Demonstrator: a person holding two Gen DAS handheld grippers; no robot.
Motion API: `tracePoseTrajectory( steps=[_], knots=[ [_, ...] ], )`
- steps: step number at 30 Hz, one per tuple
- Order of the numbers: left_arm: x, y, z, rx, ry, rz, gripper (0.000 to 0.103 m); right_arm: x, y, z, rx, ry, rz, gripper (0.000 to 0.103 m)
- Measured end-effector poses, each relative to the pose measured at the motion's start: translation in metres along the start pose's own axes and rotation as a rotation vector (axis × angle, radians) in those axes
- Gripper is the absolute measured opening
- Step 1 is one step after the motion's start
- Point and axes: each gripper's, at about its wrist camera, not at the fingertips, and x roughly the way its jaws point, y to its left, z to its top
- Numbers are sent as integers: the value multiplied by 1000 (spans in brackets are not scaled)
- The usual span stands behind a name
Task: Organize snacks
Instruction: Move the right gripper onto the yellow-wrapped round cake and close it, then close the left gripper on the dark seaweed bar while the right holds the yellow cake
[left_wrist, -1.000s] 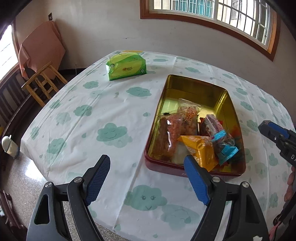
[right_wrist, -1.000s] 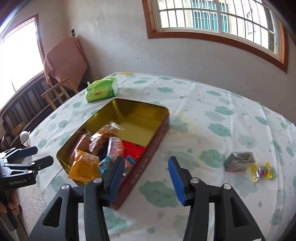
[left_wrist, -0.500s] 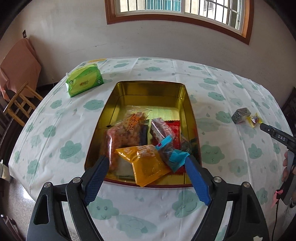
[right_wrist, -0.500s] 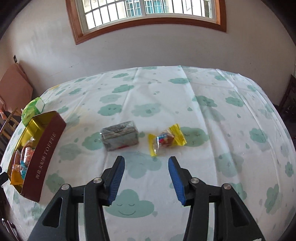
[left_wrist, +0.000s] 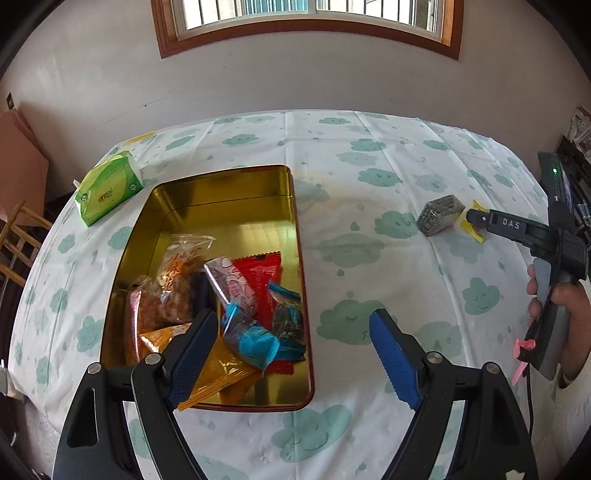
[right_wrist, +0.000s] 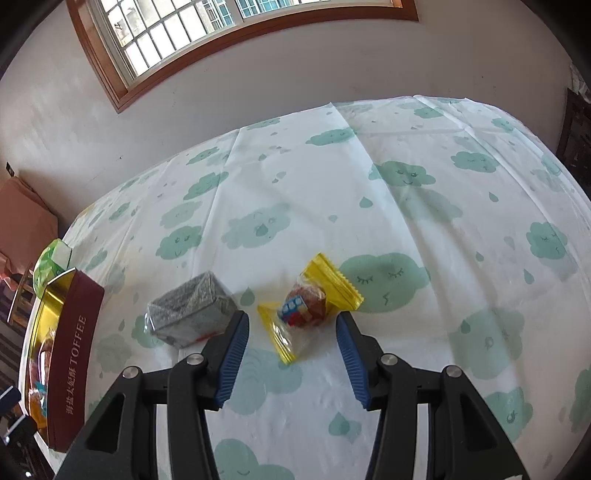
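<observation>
Right gripper (right_wrist: 291, 338): jaws apart, straddling yellow-wrapped candy (right_wrist: 308, 308) on the cloud-print tablecloth (right_wrist: 424, 229), pads not touching it. Grey packet (right_wrist: 190, 314) just beside. Left gripper (left_wrist: 293, 354): jaws wide apart, empty, above snack-filled tin (left_wrist: 221, 206).

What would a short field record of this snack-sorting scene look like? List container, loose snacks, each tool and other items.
container: open gold toffee tin, several wrapped snacks inside
loose snacks: grey wrapped block and yellow-wrapped candy, side by side on the cloud-print tablecloth
right tool: open, candy between its fingers, untouched
left tool: open, empty, over the tin's near end
other: green tissue pack beyond the tin
</observation>
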Motion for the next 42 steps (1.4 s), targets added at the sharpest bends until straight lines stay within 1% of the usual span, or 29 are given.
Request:
tracePoseTrajectory(
  steps=[3,6,10,13,18,20,21,22,26,30,32,35,37,39,42],
  knots=[
    [7,-13,7,22,3,-11,81,7,0,11,18,-9,5,50],
    [12,-26,13,37,-1,-21,81,14,3,18,-8,-8,-15,50],
    [21,-41,20,51,-18,-32,81,14,5,12,-90,-11,-34,50],
    [29,-54,27,65,-30,-65,81,11,7,3,-168,-37,-50,50],
    [42,-81,40,124,-67,-72,81,10,8,-1,-225,-50,-59,49],
    [49,-92,43,157,-65,-88,82,9,6,-1,-223,-52,-58,40],
    [53,-97,43,165,-54,-82,82,8,4,-1,-223,-52,-58,31],
    [56,-101,44,168,-46,-90,83,7,1,-1,-224,-51,-56,28],
    [69,-110,44,142,-13,-158,83,-1,-13,-4,-224,-51,-67,28],
    [77,-118,54,154,-29,-188,84,-13,-37,-10,-211,-54,-104,28],
    [83,-122,59,162,-34,-186,84,-18,-47,-13,-201,-59,-120,28],
    [91,-126,70,165,-45,-186,84,-23,-56,-15,-177,-63,-102,28],
    [99,-129,75,168,-32,-178,84,-23,-55,-15,-182,-61,-109,28],
    [104,-132,79,174,-31,-188,84,-21,-51,-16,-199,-59,-126,30],
    [112,-139,83,192,-20,-192,84,-22,-52,-16,-200,-58,-123,30]
  ],
)
